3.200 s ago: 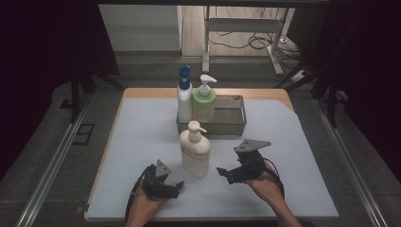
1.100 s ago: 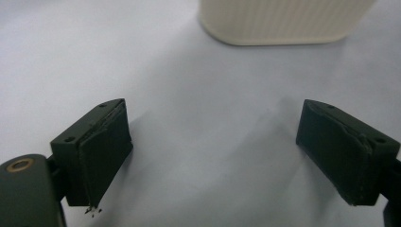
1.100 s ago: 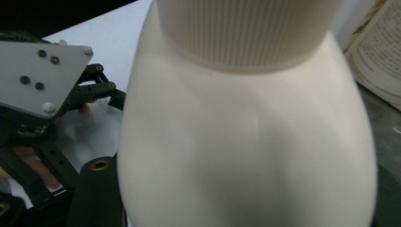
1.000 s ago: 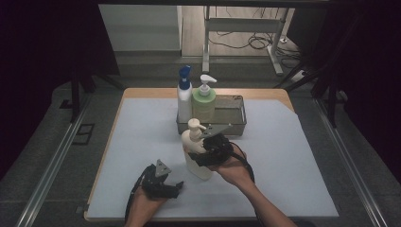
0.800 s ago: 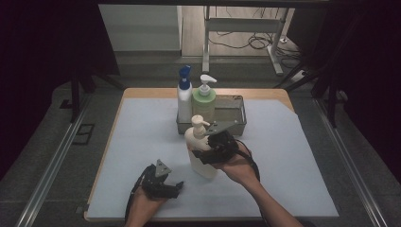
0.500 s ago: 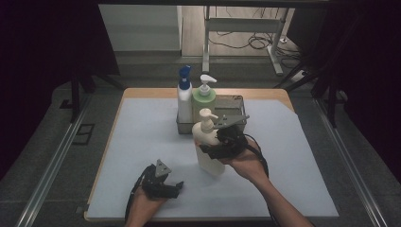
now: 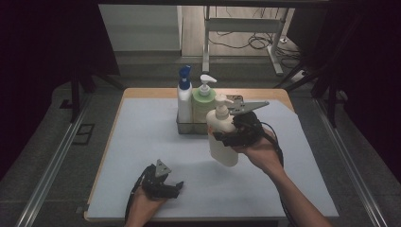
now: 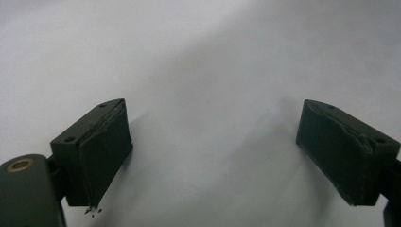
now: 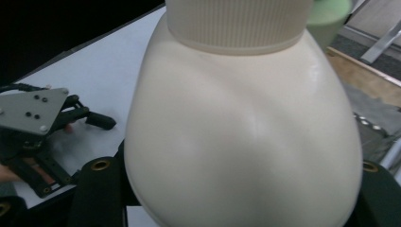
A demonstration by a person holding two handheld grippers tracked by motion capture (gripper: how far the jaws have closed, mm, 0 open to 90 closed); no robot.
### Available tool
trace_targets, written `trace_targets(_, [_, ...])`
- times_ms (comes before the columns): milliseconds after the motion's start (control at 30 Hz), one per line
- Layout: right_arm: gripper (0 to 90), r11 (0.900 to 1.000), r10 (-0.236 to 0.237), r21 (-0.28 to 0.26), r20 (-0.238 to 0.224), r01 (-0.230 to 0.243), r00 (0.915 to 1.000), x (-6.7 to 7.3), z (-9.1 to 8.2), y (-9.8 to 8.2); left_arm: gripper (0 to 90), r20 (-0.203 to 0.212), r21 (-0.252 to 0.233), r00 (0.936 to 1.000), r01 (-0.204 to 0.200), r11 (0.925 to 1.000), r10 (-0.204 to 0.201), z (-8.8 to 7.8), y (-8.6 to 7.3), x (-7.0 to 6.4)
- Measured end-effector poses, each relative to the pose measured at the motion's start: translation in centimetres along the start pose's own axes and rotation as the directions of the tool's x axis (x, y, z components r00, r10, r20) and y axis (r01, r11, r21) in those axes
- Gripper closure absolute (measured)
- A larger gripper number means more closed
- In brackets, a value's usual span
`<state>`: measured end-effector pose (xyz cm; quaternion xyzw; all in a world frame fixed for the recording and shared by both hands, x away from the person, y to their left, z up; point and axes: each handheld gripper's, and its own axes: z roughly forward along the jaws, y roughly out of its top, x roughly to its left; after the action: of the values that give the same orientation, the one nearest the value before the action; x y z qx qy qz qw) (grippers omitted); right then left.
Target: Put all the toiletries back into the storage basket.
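Note:
A cream pump bottle [image 7: 221, 136] hangs clear of the white mat, held upright-ish by my right gripper [image 7: 223, 137], which is shut on its body. Close up, the cream bottle [image 9: 241, 137] spans the space between the two jaws in the right gripper view. It hovers just in front of a metal wire basket [image 7: 189, 128] at the back of the mat. Inside the basket stand a white bottle with a blue cap [image 7: 184, 97] and a green pump bottle [image 7: 204, 101]. My left gripper [image 7: 176, 188] rests on the mat near the front edge, open, with bare mat between its jaws [image 8: 215, 156].
The white mat [image 7: 142, 142] covers a wooden table [image 7: 151, 92] with dark floor on both sides. In the right gripper view the left gripper [image 9: 101, 121] lies on the mat at lower left. Free mat lies left of the basket and at the right.
My right gripper closed on the cream bottle, lifted it off the mat and carried it back and to the right toward the basket. The left gripper stayed put.

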<state>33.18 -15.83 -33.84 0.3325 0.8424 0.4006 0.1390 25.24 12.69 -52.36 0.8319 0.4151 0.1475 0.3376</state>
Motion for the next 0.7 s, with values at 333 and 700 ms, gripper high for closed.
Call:
trace_targets(333, [36.7,0.999,0.034,-0.03,0.074,-0.032,0.9967,-2.5,-1.9,1.2,10.6,-0.001,0.0,1.0,0.002,1.0,-0.002,0.0,0.0,0.0])
trace_targets(700, [36.8,0.997,0.063,-0.046,0.144,-0.057,0.9875,-4.6,-1.8,2.6,10.6,-0.001,0.0,1.0,0.003,1.0,-0.003,0.0,0.0,0.0])
